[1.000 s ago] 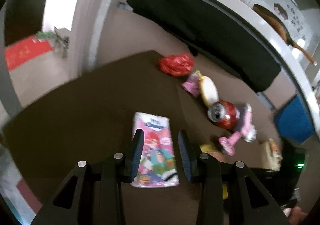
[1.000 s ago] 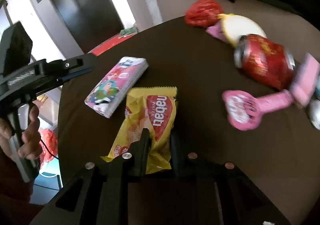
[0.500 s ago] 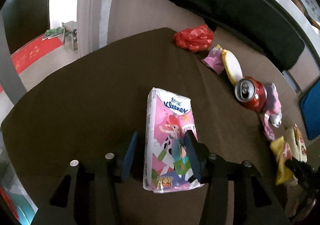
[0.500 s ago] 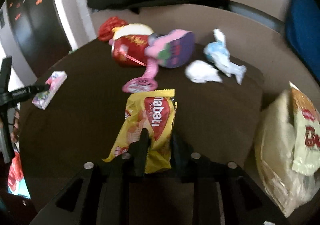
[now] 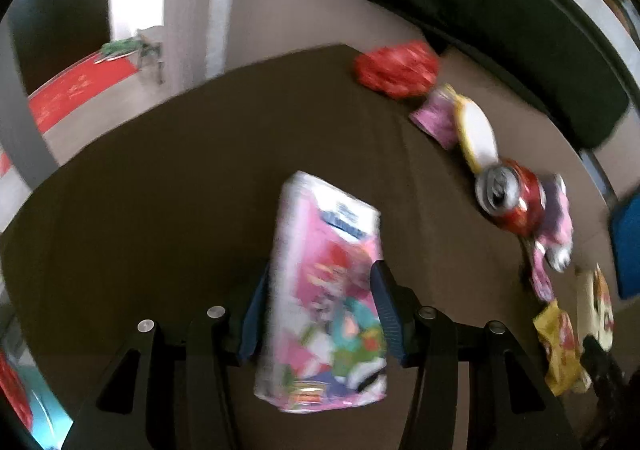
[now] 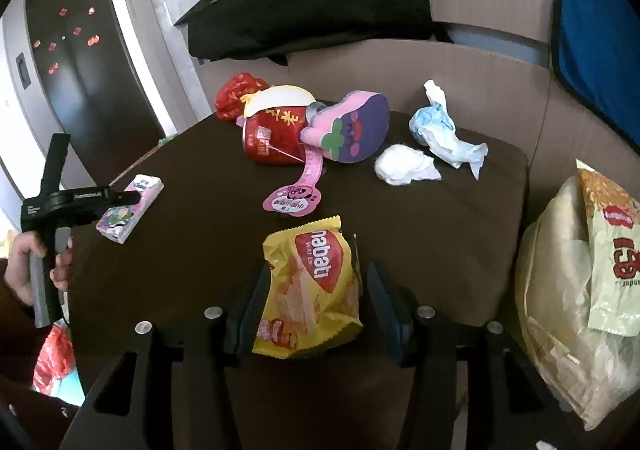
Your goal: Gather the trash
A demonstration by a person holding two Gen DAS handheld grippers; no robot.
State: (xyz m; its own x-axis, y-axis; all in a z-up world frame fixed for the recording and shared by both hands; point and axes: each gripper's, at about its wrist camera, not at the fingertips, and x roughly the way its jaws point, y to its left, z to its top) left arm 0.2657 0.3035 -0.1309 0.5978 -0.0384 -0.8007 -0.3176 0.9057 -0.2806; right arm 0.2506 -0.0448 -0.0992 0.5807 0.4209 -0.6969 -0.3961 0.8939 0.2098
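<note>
two claws, two pieces of rubbish between their fingers. my left claw (image 5: 320,310) straddles the pink kleenex tissue pack (image 5: 324,290); its fingers stand about half apart, close against the pack's long sides, and through the blur i cannot tell whether the pads press on it. my right claw (image 6: 316,306) is opening its jaws, and the yellow nabati wafer packet (image 6: 312,286) sits loose between them with a clear gap at each side, so i judge it as being let go.

just off to the right of that claw stands a pale plastic bag (image 6: 560,310) with a snack wrapper (image 6: 612,262) already in it. the wafer packet still looks to be over the dark table (image 6: 440,234) and not in the bag.

most of the job is ahead, i'd say. beyond my right claw lie a red drinks can (image 6: 272,134), a pink-and-purple toy (image 6: 352,130) with a pink tag, a white tissue wad (image 6: 404,168), a blue-white crumpled wrapper (image 6: 440,130) and a red crumpled bag (image 6: 236,94).
</note>
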